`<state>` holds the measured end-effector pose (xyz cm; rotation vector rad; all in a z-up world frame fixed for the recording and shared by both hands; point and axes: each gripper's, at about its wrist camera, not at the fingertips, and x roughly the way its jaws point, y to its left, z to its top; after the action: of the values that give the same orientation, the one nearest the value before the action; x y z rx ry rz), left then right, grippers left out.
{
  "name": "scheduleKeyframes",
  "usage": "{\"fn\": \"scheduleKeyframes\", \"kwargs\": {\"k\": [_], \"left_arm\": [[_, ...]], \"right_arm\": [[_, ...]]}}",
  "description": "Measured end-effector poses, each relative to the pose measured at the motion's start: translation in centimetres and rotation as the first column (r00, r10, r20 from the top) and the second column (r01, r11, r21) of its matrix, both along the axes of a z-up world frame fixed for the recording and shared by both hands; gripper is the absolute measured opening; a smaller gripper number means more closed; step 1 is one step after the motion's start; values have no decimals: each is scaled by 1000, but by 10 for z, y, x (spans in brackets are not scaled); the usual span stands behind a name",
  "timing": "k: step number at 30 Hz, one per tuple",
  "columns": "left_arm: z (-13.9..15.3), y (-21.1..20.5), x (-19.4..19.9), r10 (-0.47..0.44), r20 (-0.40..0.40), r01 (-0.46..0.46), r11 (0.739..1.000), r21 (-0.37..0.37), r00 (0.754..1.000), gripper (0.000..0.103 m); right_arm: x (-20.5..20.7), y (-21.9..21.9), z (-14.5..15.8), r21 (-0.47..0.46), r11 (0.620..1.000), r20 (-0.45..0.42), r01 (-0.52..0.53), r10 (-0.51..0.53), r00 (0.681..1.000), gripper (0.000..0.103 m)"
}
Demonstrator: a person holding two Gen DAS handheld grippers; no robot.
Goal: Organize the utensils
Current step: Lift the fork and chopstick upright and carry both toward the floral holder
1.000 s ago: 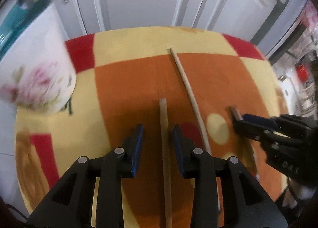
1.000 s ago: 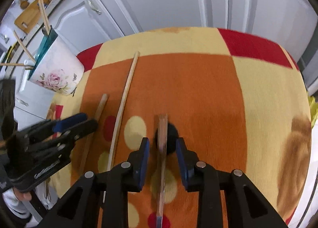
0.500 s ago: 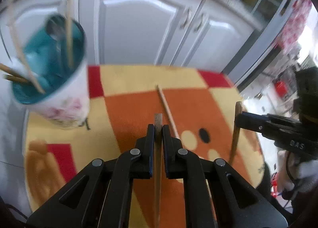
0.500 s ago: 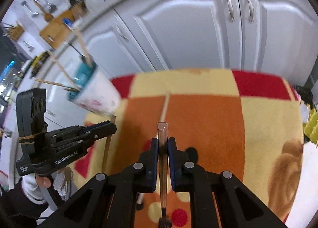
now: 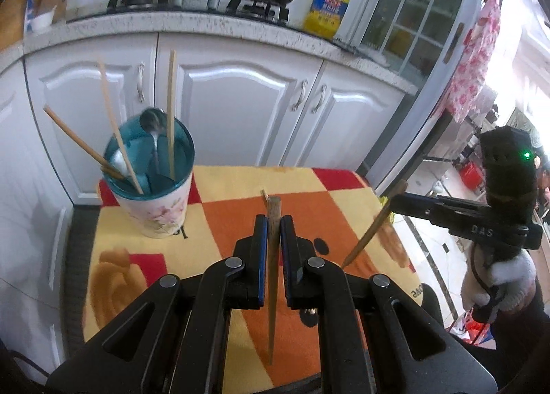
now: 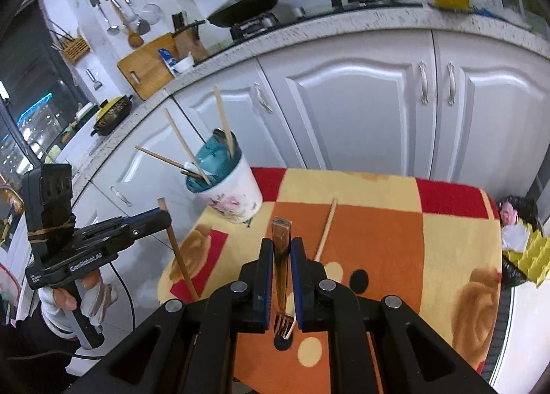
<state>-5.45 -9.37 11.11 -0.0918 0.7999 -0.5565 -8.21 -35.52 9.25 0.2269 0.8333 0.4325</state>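
My left gripper (image 5: 273,224) is shut on a brown chopstick (image 5: 273,277) and holds it in the air above the table, tip down. It also shows in the right wrist view (image 6: 161,218). My right gripper (image 6: 282,248) is shut on a brown-handled fork (image 6: 282,277), tines toward the camera, lifted above the table; in the left wrist view (image 5: 395,200) the fork (image 5: 369,234) hangs from it. A floral cup (image 5: 154,201) with a teal inside holds several chopsticks and spoons at the table's back left; it also shows in the right wrist view (image 6: 230,191). One light chopstick (image 6: 326,229) lies on the cloth.
The small table has a checked orange, yellow and red cloth (image 5: 240,222). White cabinet doors (image 5: 233,109) and a counter with pots stand behind. A bin bag with rubbish (image 6: 519,243) is at the table's right.
Both grippers shut on their utensils, then lifted them well above the cloth and tilted up toward the cabinets. The cup now stands lower and farther in view.
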Motion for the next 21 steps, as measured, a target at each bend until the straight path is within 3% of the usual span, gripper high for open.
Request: {"fn": "scheduleKeyframes", "kwargs": {"k": [11, 21], "left_arm": [[53, 34, -5, 45, 90, -40, 998, -49, 995, 6], [111, 66, 28, 176, 228, -166, 984, -61, 958, 6]], "right_arm": [[5, 24, 47, -13, 999, 100, -37, 38, 994, 9], [34, 49, 90, -35, 997, 169, -68, 73, 983, 9]]}}
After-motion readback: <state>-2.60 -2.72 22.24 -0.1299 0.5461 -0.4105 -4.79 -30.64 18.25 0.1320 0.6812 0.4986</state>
